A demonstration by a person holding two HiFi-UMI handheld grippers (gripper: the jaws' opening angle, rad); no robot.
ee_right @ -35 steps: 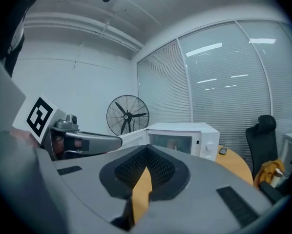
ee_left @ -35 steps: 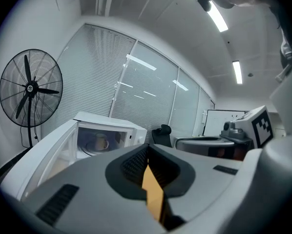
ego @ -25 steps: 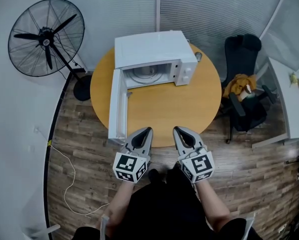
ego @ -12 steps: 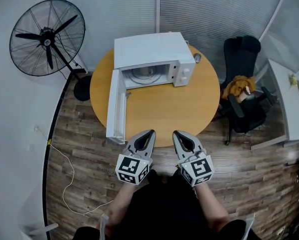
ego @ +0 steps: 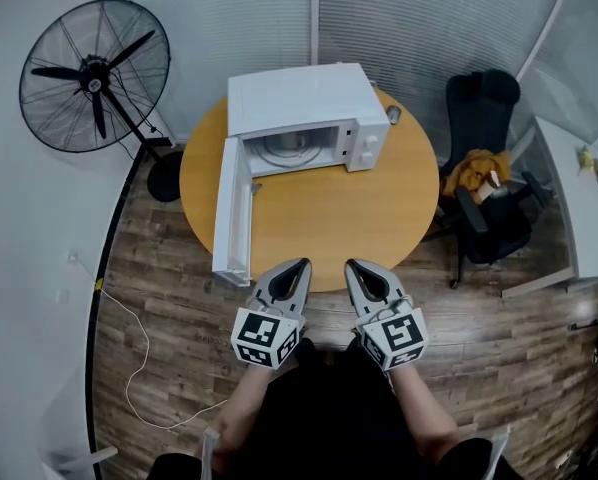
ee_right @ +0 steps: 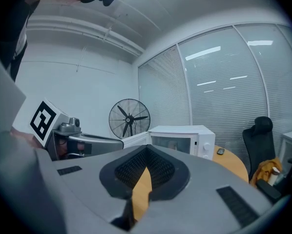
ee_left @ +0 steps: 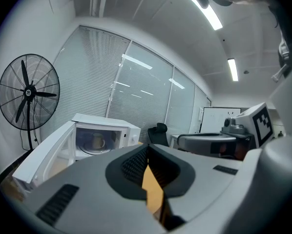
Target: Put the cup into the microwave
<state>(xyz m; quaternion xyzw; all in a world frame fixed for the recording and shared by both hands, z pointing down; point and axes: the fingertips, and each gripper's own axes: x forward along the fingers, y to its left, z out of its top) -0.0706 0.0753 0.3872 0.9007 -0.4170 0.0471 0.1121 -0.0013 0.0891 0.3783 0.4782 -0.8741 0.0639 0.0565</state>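
A round orange-brown wooden table stands on a brown wood-plank floor. From it, a black pedestal fan is at ten o'clock. Pale slatted window blinds are at twelve, a black office chair at two and a white desk at three. Long ceiling strip lights glow overhead.

No text, brand, label or number can be read in any view.

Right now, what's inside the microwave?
A cup stands on the turntable in the microwave, door open. The head view shows only the cavity's front; the microwave's top covers the rest.
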